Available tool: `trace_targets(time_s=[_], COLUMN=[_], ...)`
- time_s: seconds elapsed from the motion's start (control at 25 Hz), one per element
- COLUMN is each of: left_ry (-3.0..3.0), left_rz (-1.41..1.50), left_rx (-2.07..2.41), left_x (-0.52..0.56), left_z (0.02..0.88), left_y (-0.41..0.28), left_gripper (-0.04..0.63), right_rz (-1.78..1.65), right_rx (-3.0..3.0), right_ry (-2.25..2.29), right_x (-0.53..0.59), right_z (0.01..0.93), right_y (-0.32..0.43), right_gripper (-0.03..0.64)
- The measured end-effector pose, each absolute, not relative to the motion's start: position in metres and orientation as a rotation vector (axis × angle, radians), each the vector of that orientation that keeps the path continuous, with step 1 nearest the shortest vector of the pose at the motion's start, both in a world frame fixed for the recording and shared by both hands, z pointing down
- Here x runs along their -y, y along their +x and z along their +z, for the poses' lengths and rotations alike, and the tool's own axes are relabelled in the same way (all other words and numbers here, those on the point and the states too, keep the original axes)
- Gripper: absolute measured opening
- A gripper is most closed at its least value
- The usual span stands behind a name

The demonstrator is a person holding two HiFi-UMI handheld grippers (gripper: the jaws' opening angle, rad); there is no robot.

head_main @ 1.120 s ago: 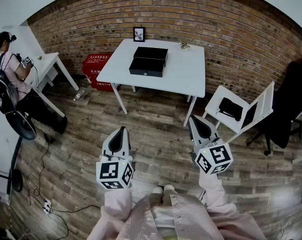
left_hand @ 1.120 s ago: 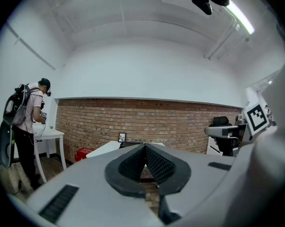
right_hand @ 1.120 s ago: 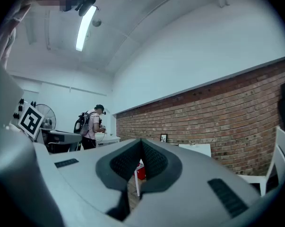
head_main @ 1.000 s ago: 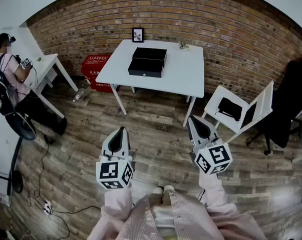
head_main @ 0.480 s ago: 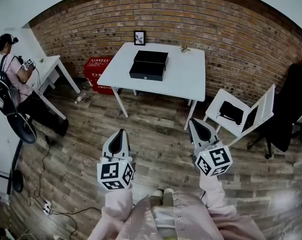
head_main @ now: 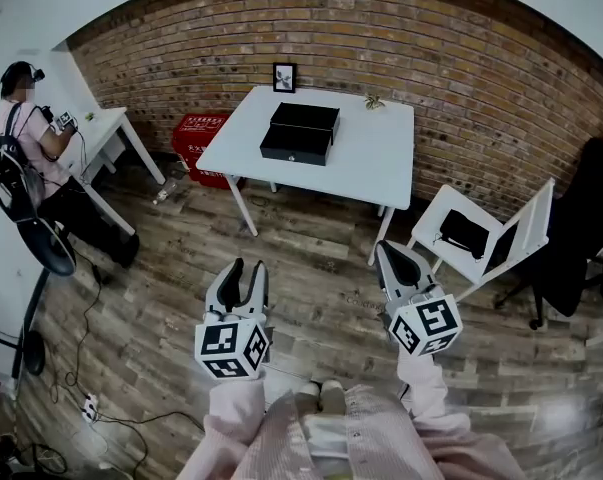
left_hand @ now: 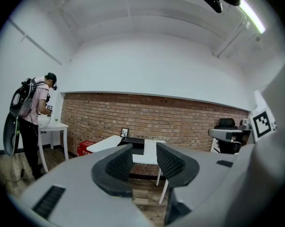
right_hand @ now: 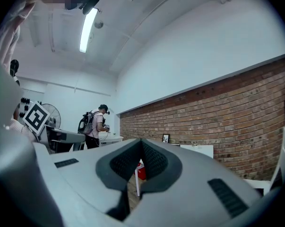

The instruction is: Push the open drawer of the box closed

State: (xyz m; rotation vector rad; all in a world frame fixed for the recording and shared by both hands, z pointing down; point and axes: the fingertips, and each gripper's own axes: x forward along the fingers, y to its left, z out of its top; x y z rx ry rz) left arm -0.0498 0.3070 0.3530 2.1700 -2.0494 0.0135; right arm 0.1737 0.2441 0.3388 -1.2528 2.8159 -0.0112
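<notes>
A black box (head_main: 300, 132) with its drawer pulled out toward me lies on the white table (head_main: 381, 158) against the brick wall, far ahead of both grippers. In the left gripper view the box (left_hand: 132, 140) shows small between the jaws. My left gripper (head_main: 244, 274) hangs low over the wooden floor; its jaws are opening, with nothing between them. My right gripper (head_main: 392, 257) is held at the same height to the right, shut and empty. The right gripper (right_hand: 141, 156) points toward the brick wall.
A white chair (head_main: 481, 230) with a black item on its seat stands right of the table. A black office chair (head_main: 586, 218) sits at far right. A red crate (head_main: 198, 138) lies under the table's left side. A person (head_main: 26, 148) stands at a small desk (head_main: 106, 133) far left. Cables (head_main: 86, 398) trail on the floor.
My left gripper's jaws have parted; they were together in the earlier frames. The view has shifted slightly, with the table a bit farther up and right.
</notes>
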Motion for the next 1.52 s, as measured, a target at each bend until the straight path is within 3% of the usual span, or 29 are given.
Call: trace_targets(time_s=[0.36,0.92,1.52], left_ry=[2.134,2.093,2.135], left_rz=[0.012,0.037,0.044], left_rx=[2.063,2.050,1.950], left_x=[-0.305,-0.277,-0.165], left_z=[0.360,0.376,0.387], left_y=[-0.042,-0.051,-0.090], left_gripper=[0.207,0.209,0.209], right_rz=[-0.020,-0.086,-0.126], right_rx=[-2.824,-2.845,-2.814], right_ry=[-1.229,-1.220,-1.321], right_x=[-0.237,-0.208,-0.113], right_z=[0.343,0.363,0.373], right_y=[0.182,0.170,0.136], right_gripper=[0.003,0.003,0.003])
